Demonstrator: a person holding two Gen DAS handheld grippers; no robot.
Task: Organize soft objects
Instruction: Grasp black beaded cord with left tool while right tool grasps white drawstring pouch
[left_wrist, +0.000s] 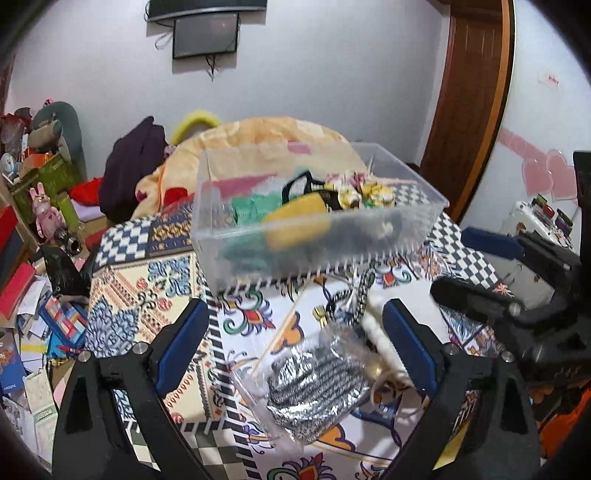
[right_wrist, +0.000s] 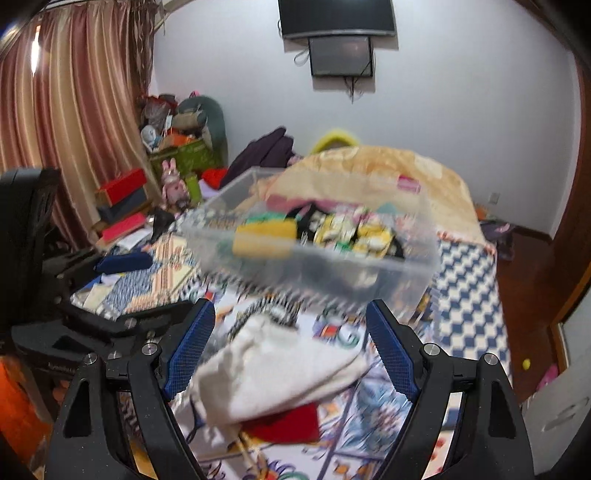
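A clear plastic bin (left_wrist: 406, 236) stands on the patterned tablecloth and holds a yellow sponge (left_wrist: 299, 225), green cloth (left_wrist: 251, 208) and yellow-white soft pieces (left_wrist: 365, 194). My left gripper (left_wrist: 293, 334) is open above a bagged silver-grey knit item (left_wrist: 314, 384) and a white cloth (left_wrist: 380, 332). My right gripper (right_wrist: 291, 339) is open and hovers over a white drawstring pouch (right_wrist: 280, 369) lying on a red cloth (right_wrist: 288, 424). The bin (right_wrist: 417, 266) also shows, blurred, in the right wrist view. The right gripper shows at the right edge of the left wrist view (left_wrist: 491, 245).
A thin wooden stick (left_wrist: 280, 328) lies on the tablecloth (left_wrist: 147, 288) by the bag. A bed with an orange quilt (right_wrist: 388, 166) lies behind the table. Boxes, books and toys (left_wrist: 33, 258) crowd the floor at left. A wooden door (left_wrist: 469, 92) stands at right.
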